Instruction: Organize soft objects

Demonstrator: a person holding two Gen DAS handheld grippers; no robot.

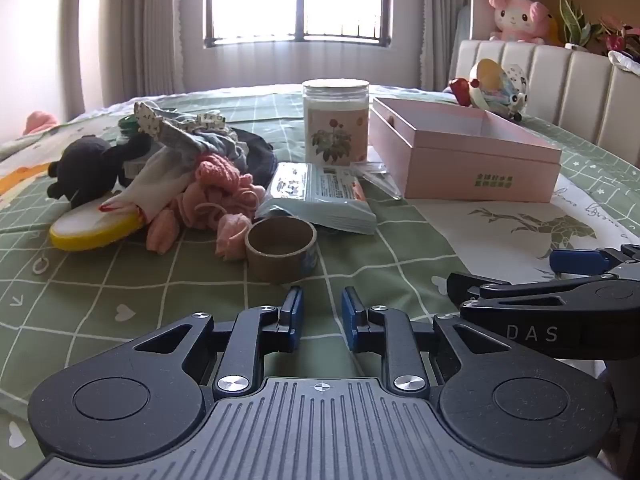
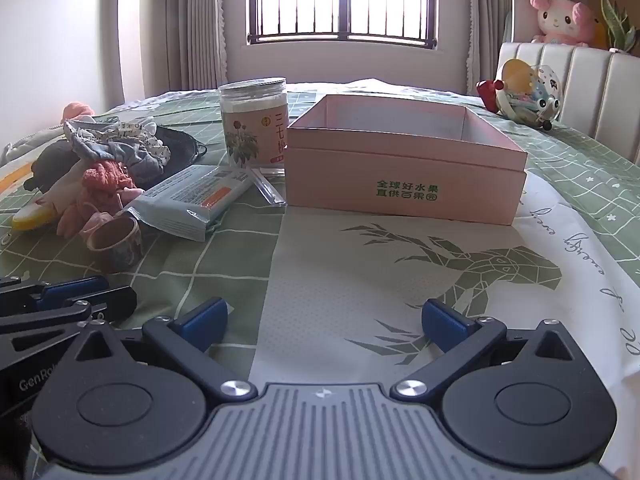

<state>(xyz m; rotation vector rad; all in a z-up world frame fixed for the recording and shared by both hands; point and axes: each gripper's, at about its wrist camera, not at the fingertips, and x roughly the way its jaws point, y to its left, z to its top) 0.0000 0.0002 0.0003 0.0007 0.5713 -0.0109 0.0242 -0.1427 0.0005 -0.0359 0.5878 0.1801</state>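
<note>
The left gripper (image 1: 320, 312) has its fingers narrowly parted with nothing between them, low over the green checked bedspread (image 1: 120, 280). Just ahead stands a cardboard tape roll (image 1: 281, 249). Beyond it lies the pile of soft things (image 1: 192, 176): pink knitted pieces, grey cloth and a black plush toy. The right gripper (image 2: 324, 320) has its fingers spread wide and empty above a white printed cloth (image 2: 360, 280). Ahead sits an open pink box (image 2: 404, 168), with a lidded jar (image 2: 254, 124) just left of it.

Home bedroom: bed with green grid bedsheet (image 2: 580, 168), padded headboard (image 1: 560, 80), curtains (image 1: 132, 28) beside barred window (image 2: 344, 0), pink plush toy (image 1: 518, 16) on ledge.
</note>
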